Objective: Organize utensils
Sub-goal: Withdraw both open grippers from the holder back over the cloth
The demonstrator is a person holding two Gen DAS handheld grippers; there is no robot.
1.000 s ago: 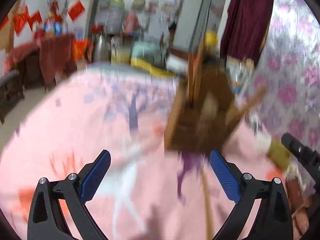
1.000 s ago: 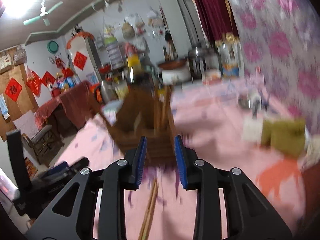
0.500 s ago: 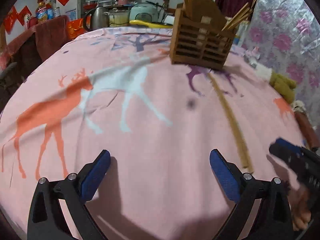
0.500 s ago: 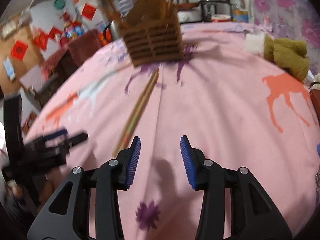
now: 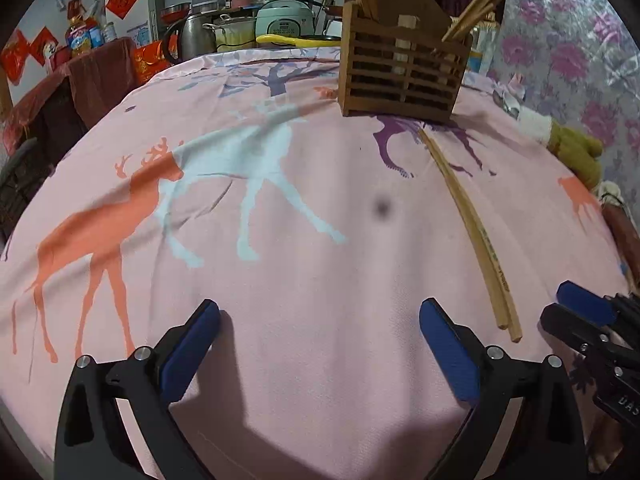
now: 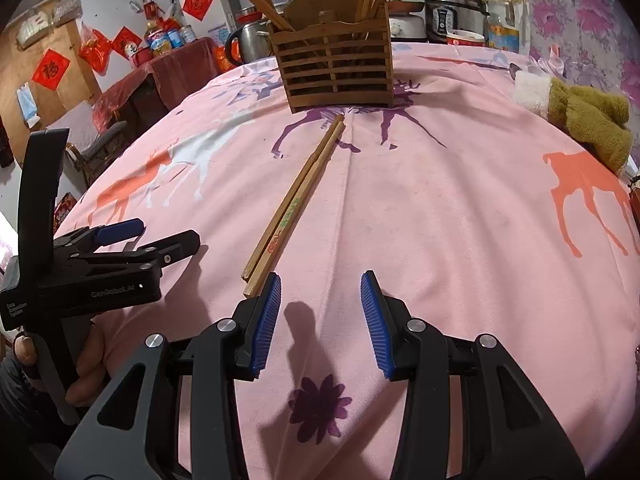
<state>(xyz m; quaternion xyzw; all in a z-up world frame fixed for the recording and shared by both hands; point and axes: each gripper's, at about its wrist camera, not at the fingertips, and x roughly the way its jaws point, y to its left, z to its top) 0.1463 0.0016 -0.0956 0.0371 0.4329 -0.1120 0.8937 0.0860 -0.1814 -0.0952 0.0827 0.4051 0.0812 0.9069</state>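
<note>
**Chopsticks loose on bench, both grippers empty**

Chopsticks (image 6: 294,204) lie as a pair, side by side and touching, on the pink deer-print cloth (image 6: 440,220) covering the bench; their far tips point at the wooden slatted holder (image 6: 336,68), ending just short of its base; their near ends lie toward the near edge of the bench, just beside the left finger of the right gripper (image 6: 320,320). The holder stands upright toward the far edge and carries further chopsticks leaning out of both ends.

Right gripper: fingers apart, nothing between them, low over the cloth near the near edge. Left gripper (image 5: 320,344): fingers spread wide, nothing between them, also near the near edge; the loose pair (image 5: 472,232) lies to its right, clear of its fingers.

An olive and white cloth bundle (image 6: 580,112) rests at the right edge of the bench, well apart from the chopsticks.
</note>
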